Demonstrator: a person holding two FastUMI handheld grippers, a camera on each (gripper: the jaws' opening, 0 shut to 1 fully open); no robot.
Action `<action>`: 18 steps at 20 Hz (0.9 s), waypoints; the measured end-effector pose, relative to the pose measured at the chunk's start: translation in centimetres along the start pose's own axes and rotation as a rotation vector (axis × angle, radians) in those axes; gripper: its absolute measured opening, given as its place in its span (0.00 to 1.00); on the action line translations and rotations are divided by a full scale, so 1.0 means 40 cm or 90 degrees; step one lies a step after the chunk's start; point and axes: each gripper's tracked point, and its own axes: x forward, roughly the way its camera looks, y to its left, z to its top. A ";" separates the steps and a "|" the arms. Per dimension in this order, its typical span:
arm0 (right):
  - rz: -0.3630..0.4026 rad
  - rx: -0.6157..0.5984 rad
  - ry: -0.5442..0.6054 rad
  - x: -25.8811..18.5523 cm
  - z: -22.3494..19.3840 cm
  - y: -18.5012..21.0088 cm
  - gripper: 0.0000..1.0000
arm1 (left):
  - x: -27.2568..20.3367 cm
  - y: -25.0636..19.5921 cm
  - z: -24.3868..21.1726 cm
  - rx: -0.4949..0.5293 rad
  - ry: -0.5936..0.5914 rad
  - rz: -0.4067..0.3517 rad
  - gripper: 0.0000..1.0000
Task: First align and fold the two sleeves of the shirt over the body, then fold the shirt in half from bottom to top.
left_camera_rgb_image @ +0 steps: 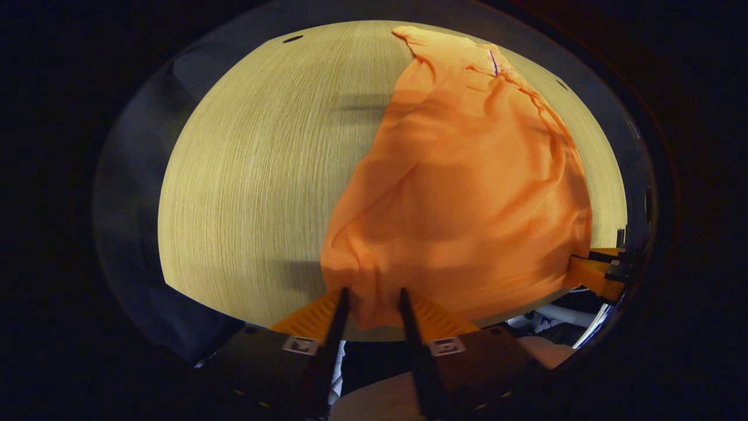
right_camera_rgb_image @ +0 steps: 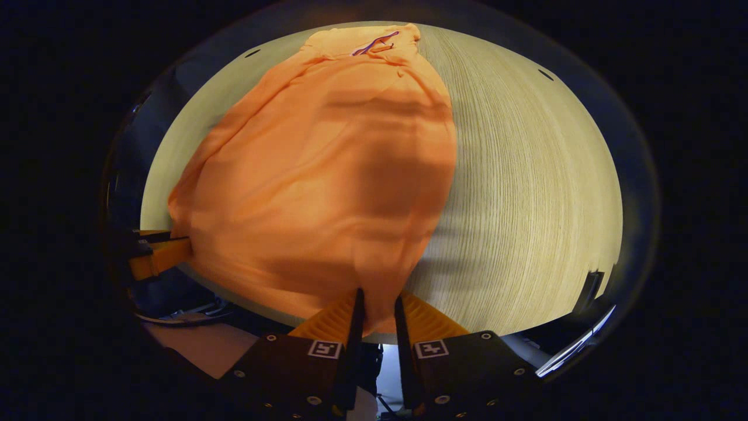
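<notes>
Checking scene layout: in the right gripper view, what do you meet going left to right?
Left claw at the shirt's corner → orange shirt → right claw on the shirt's hem → bare wooden table.

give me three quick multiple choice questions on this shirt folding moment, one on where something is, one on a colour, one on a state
1. Where does the left gripper meet the shirt?
A. at the collar
B. at the near hem
C. at a far sleeve

2. What colour is the shirt?
A. orange
B. blue
C. white

3. How does the shirt lie on the table?
A. rolled into a ball
B. folded in a small square
C. spread out lengthwise, collar at the far end

Answers:
1 B, cloth bunches between its fingers at the table's near edge.
2 A, orange shows in both views.
3 C, the body runs from the right gripper up to the collar at the far side.
</notes>
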 end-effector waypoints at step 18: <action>0.058 0.020 -0.117 -0.216 0.191 -0.034 0.08 | -0.217 -0.075 0.197 0.051 -0.132 -0.100 0.01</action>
